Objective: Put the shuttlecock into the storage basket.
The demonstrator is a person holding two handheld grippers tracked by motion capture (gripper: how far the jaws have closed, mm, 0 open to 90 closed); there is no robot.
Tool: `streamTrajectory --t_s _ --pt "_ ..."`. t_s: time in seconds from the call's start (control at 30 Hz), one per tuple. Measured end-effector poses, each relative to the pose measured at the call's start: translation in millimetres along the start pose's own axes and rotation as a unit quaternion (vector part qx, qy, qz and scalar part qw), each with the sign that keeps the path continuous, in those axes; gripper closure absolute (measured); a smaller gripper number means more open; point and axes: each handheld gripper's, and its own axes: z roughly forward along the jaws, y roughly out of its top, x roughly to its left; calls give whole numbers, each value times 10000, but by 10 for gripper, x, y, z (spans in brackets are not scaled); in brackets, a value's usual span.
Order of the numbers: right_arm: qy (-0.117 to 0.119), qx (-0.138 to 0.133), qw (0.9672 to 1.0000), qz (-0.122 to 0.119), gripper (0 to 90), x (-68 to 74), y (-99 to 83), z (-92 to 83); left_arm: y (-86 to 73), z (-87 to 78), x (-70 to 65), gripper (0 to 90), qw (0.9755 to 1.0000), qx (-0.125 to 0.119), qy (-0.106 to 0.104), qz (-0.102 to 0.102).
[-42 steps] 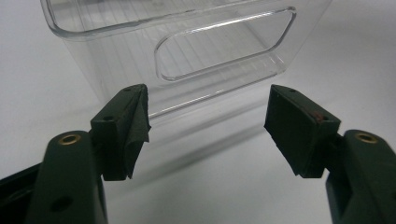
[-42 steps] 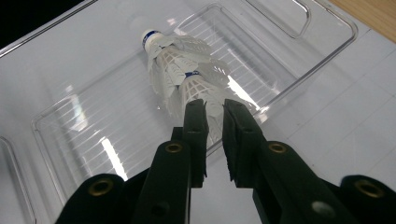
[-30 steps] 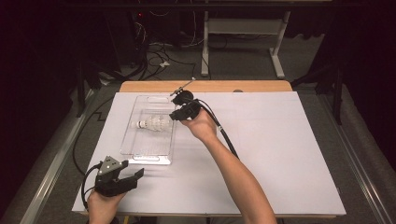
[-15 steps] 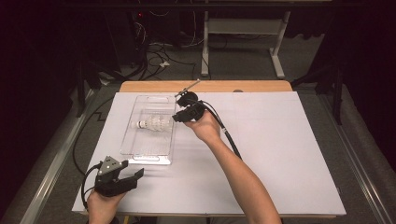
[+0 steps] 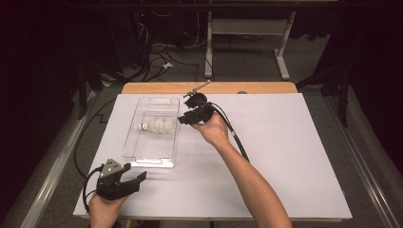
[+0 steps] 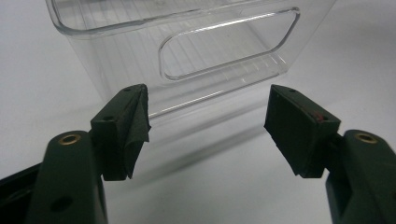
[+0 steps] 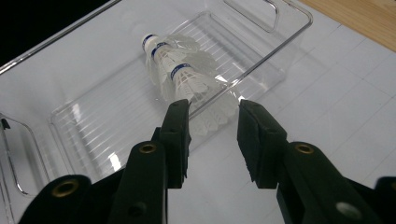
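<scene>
Stack of white feathered shuttlecocks is released inside the clear ribbed plastic bin.
Right gripper jaws, just opening, are parted narrowly and empty, the stack just beyond; left gripper jaws are held wide before the bin's handle end.

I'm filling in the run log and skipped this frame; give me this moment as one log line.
right gripper: jaws just opening, nothing between, at bin rim | shuttlecocks: stacked, lying in clear bin | left gripper: open, near bin's near end

shuttlecocks in clear bin, R gripper beside
</scene>
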Motion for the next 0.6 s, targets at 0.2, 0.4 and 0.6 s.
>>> streamTrajectory --t_s 0.2,0.4,0.6 --pt "-37 -61 10000 55 615 -31 -49 -26 -2 -4 1 314 10000 -15 14 -13" --pt "-82 -147 9998 70 565 -63 -80 -59 -2 -5 2 314 10000 -14 27 -13" --pt "-123 -166 9997 160 509 -87 -119 -81 -2 -9 0 314 10000 -5 23 -5"
